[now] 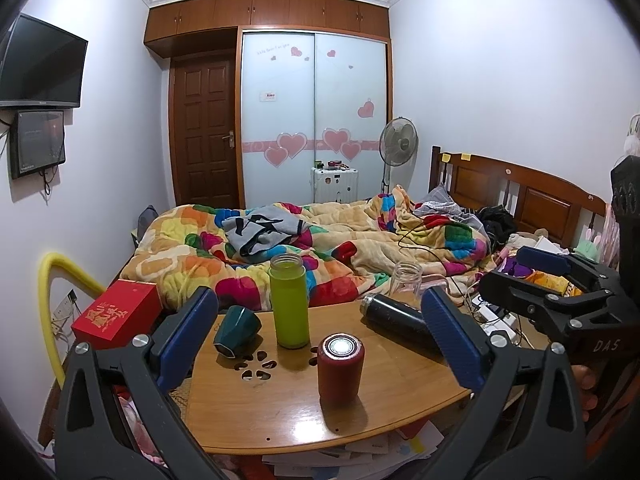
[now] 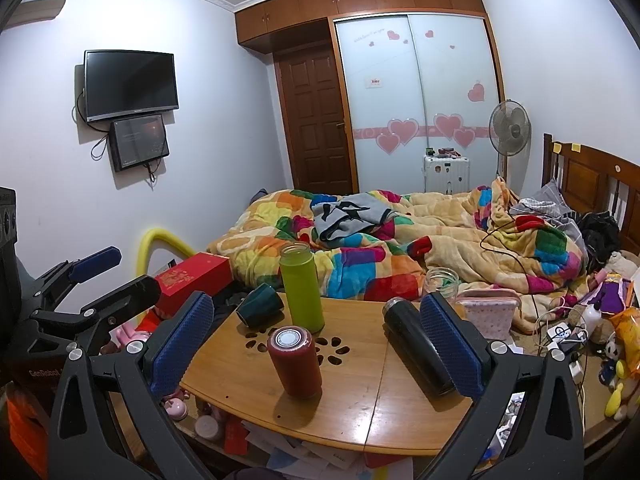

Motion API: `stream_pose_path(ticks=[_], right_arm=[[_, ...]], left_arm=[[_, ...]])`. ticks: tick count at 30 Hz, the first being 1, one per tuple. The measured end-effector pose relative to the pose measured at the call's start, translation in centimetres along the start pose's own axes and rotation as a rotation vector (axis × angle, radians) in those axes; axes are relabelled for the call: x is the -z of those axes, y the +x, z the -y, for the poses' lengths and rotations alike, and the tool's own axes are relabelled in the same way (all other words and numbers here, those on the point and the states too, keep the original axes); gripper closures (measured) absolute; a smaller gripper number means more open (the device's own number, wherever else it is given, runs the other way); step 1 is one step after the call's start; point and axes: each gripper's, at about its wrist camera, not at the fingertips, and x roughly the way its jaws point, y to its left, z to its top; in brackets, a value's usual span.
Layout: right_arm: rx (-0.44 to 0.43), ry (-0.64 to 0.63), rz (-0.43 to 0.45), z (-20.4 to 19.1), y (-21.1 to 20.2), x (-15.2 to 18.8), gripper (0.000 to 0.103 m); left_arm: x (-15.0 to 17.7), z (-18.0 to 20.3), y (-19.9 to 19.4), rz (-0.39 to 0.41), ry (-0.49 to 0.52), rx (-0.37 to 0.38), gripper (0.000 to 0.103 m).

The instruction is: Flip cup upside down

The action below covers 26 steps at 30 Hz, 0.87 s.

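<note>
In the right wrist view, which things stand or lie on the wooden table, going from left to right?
Dark green cup lying on its side → green bottle standing open → red bottle nearer the camera → black bottle lying down.

A colourful patchwork quilt (image 1: 320, 248) is sprawling over the bed, a wall-mounted black television (image 2: 130, 84) is hanging dark, a white pedestal fan (image 2: 510, 128) is standing by.

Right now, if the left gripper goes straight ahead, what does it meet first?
Probably the red bottle, standing between the open left gripper's fingers; the green bottle stands just behind. Depth is unclear.
</note>
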Motion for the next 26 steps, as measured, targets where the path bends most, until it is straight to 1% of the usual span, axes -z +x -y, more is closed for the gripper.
stream_pose_path(ticks=[12, 19, 26], right_arm=[[-0.003, -0.001, -0.002, 0.14, -0.05, -0.11, 0.0], [-0.002, -0.002, -0.002, 0.09, -0.08, -0.05, 0.0], [-0.005, -0.002, -0.005, 0.14, -0.02, -0.06, 0.0]], left_arm=[[-0.28, -0.06, 0.12, -0.005, -0.008, 0.032, 0.0], [-0.32, 0.09, 0.24, -0.01, -0.009, 0.035, 0.0], [-0.26, 0.02, 0.1, 0.001, -0.005, 0.042, 0.0]])
